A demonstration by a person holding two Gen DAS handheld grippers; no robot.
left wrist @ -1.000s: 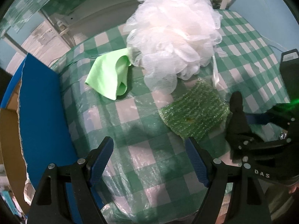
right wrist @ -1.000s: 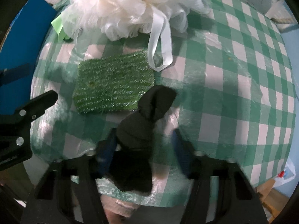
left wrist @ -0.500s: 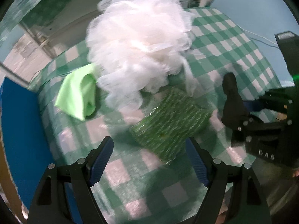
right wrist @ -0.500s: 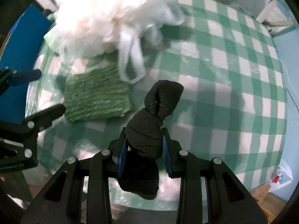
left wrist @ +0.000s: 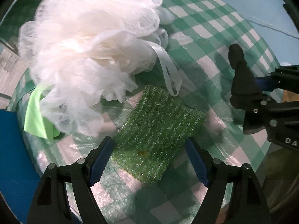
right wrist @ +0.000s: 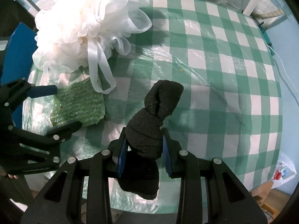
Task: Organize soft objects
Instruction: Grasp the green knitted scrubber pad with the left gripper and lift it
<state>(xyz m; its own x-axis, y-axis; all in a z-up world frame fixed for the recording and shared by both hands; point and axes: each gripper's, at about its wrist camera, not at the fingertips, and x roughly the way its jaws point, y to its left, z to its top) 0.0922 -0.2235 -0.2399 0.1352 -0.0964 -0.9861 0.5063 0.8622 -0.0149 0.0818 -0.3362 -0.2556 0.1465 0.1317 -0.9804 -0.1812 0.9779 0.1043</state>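
Observation:
My right gripper (right wrist: 143, 149) is shut on a rolled black sock (right wrist: 149, 123) and holds it above the checked table; it also shows in the left wrist view (left wrist: 243, 82). My left gripper (left wrist: 149, 158) is open, its fingers on either side of the near edge of a glittery green scrub pad (left wrist: 158, 130), which also shows in the right wrist view (right wrist: 78, 104). A big white mesh bath pouf (left wrist: 89, 46) with a ribbon loop lies just behind the pad. A light green cloth (left wrist: 35, 115) lies partly under the pouf at the left.
The round table has a green and white checked cover (right wrist: 214, 74) under clear plastic. A blue box flap (left wrist: 13, 158) stands at the table's left edge. A pale blue wall and a cable (right wrist: 286, 74) are at the right.
My left gripper moved forward and right until its open fingers straddle the green pad. My right gripper closed on the black sock and lifted it off the table.

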